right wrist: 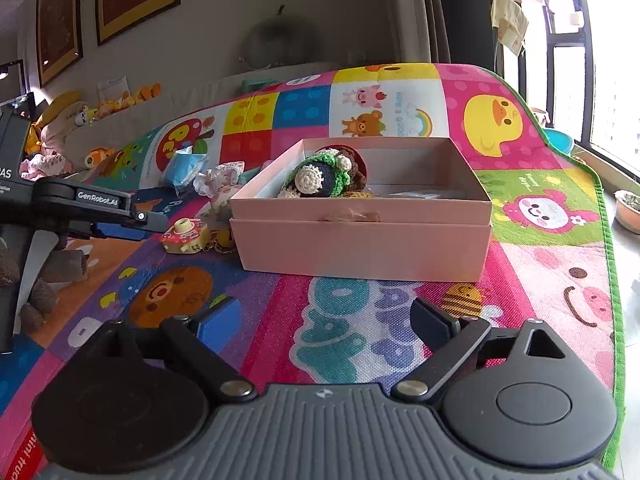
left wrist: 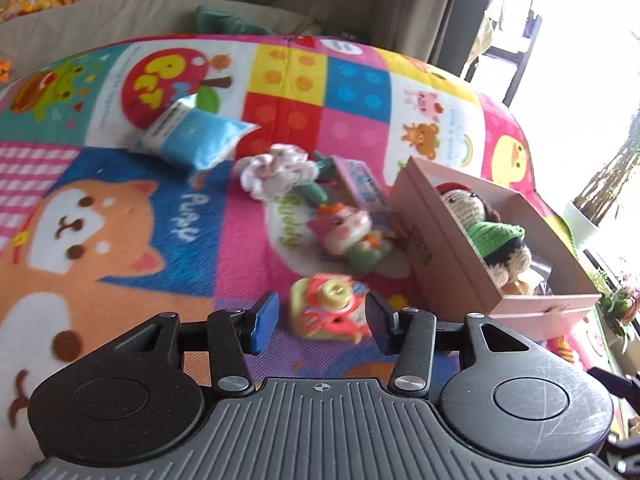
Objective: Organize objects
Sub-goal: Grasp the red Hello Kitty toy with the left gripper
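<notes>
Left gripper (left wrist: pixel 322 322): jaws parted, holding nothing, fingers set either side of the toy camera (left wrist: pixel 329 308) without visible contact (the picture is blurred here, so a light touch cannot be excluded). The toy camera, yellow with red trim, lies on the play mat (left wrist: pixel 120 208) just beside the near corner of the pink box (left wrist: pixel 448 256).

Right gripper (right wrist: pixel 324 330): jaws wide, empty, held low over the mat in front of the box and well apart from it.

Pink box: open-topped, seated in what appears to be its own lid. A crocheted doll (right wrist: pixel 324 176) with green clothing lies inside, at the end nearer the loose items; some flat pale items lie on the box floor beside it, too unclear to identify.

Loose items on the mat, beyond the toy camera in the left wrist view: a small pink-and-green figurine (left wrist: pixel 352 236); a white ruffled fabric piece (left wrist: pixel 272 170); a small pink carton (left wrist: pixel 362 184) touching or nearly touching the box's end wall; a blue packet (left wrist: pixel 196 136), set apart from the rest.
</notes>
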A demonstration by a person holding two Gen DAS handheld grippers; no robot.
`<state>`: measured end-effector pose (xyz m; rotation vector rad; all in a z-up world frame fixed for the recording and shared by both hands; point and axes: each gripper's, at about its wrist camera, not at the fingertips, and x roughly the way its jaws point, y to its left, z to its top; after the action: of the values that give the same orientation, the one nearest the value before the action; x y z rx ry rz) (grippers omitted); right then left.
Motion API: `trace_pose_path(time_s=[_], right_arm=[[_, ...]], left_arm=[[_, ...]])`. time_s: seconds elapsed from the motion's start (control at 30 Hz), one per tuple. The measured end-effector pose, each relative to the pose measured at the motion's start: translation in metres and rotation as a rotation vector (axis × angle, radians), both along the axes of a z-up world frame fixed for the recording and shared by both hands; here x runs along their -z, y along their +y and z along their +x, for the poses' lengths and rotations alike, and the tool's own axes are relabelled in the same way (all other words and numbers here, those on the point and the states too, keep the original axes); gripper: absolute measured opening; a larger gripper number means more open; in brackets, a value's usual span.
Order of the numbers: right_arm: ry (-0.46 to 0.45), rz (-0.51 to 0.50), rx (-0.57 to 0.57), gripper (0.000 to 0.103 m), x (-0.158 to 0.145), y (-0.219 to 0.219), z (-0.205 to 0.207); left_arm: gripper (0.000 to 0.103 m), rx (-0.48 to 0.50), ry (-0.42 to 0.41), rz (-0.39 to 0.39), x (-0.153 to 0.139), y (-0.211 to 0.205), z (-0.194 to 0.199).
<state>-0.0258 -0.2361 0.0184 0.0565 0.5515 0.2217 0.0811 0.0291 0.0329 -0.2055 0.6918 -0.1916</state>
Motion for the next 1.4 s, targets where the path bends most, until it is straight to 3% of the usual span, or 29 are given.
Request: trace_pose_path(time_s=[0.07,0.27,0.37,0.63,0.97,1.07,1.17,1.23,1.3,1.33,1.37,1.4], right_arm=[[-0.002,-0.001,0.005,0.099,0.0,0.0,0.0],[-0.014,0.006,0.01,0.1,-0.001,-0.001,-0.002],[-0.02,0.012,0.011,0.1,-0.001,-0.003,-0.003],[-0.025,0.009,0.001,0.103,-0.001,-0.002,-0.003],[-0.008,-0.005,-0.006,0.103,0.0,0.001,-0.001],[-0.003,-0.008,-0.006,0.103,0.0,0.002,0.0],[-0.002,-0.009,-0.006,0.103,0.001,0.001,0.0],[0.0,-0.009,-0.005,0.103,0.001,0.001,0.001],[0.003,-0.009,-0.005,0.103,0.001,0.001,0.001],[0.003,-0.009,-0.005,0.103,0.001,0.001,0.001],[0.002,-0.009,-0.005,0.103,0.001,0.001,0.001],[0.001,-0.009,-0.005,0.103,0.001,0.001,0.001]], left_arm=[[0.052,0.012,-0.028,0.043,0.0,-0.016,0.006],[0.055,0.029,-0.062,0.292,0.014,-0.05,0.015],[0.055,-0.004,-0.083,0.37,0.019,-0.048,0.012],[0.055,-0.089,-0.073,0.332,0.017,-0.012,0.018],[0.057,-0.213,-0.063,0.349,0.018,0.026,0.017],[0.056,-0.267,-0.042,0.307,0.015,0.037,0.018],[0.053,-0.295,-0.001,0.165,0.007,0.048,0.01],[0.053,-0.22,0.069,-0.013,-0.002,0.053,-0.001],[0.052,-0.058,0.147,-0.236,-0.005,0.055,-0.016],[0.053,0.002,0.154,-0.284,-0.006,0.053,-0.025],[0.053,0.044,0.133,-0.267,-0.009,0.049,-0.035],[0.053,0.069,0.092,-0.202,-0.013,0.044,-0.043]])
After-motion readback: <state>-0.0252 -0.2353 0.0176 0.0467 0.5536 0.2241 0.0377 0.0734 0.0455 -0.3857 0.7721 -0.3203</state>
